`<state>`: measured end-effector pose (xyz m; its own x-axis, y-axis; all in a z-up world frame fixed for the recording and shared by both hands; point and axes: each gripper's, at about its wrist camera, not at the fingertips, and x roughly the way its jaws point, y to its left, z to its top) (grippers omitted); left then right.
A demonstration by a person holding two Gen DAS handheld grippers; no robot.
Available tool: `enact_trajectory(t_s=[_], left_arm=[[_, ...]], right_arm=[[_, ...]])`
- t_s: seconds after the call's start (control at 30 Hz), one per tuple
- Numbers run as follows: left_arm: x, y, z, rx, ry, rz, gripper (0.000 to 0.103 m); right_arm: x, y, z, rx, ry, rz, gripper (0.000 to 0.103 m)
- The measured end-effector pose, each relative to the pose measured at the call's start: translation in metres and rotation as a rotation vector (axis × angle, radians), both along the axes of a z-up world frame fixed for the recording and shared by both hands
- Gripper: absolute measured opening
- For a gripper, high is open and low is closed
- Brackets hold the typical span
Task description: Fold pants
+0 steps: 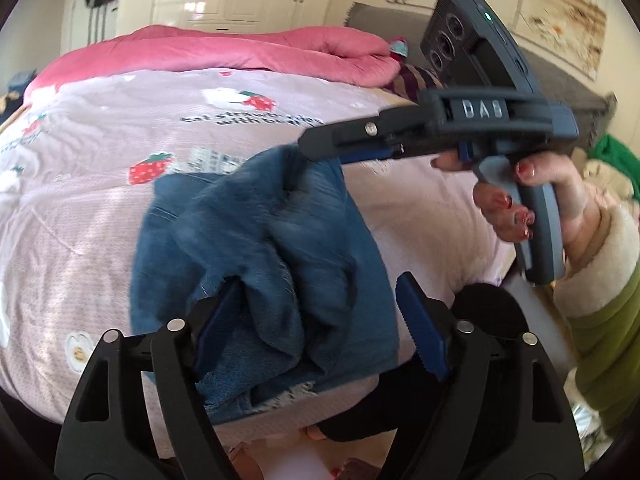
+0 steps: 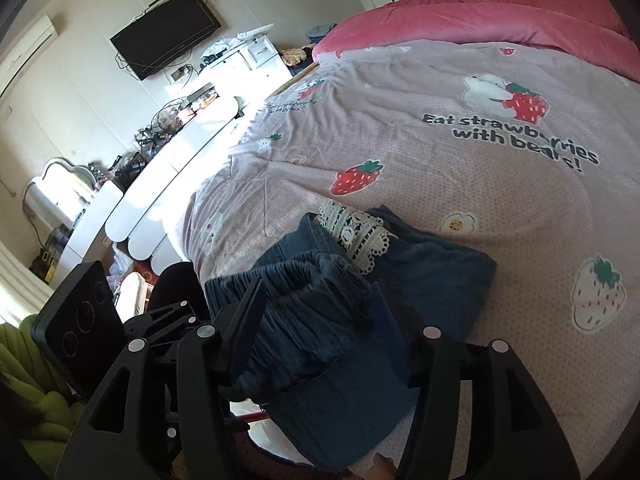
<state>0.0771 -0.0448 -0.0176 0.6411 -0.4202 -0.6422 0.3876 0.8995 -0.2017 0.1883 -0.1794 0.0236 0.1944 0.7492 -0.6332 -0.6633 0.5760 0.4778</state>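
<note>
Both grippers work bunched jeans (image 1: 256,248) at centre frame.
We see the left gripper (image 1: 316,312) spread around denim; the right gripper (image 1: 304,152) pinches it.

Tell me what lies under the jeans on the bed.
The jeans rest on a pink strawberry-print cover. White lace trim shows at their top. What the denim covers beneath cannot be seen.
</note>
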Motion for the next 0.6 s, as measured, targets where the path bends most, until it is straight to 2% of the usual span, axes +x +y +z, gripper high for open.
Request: enact_trajectory(t_s=[0.13,0.27,0.4,0.5,0.6], left_arm=[[-0.01,-0.018,-0.011,0.034,0.01,-0.075,0.076],[-0.01,-0.028,-0.024,0.053,0.041,-0.097,0.078],[-0.008,-0.028,-0.033,0.039,0.068,-0.115,0.078],[-0.008,-0.028,-0.038,0.03,0.076,-0.129,0.078],[-0.011,-0.023,-0.033,-0.002,0.078,-0.141,0.078]], right_arm=[[-0.013,-0.012,-0.004,-0.009,-0.004,-0.036,0.054],[-0.024,-0.008,-0.011,-0.062,-0.027,-0.04,0.056],[-0.023,-0.006,-0.035,-0.189,-0.025,-0.064,0.056],[-0.023,-0.01,-0.05,-0.223,-0.004,-0.084,0.056],[-0.028,-0.013,-0.049,-0.239,0.002,-0.096,0.057]])
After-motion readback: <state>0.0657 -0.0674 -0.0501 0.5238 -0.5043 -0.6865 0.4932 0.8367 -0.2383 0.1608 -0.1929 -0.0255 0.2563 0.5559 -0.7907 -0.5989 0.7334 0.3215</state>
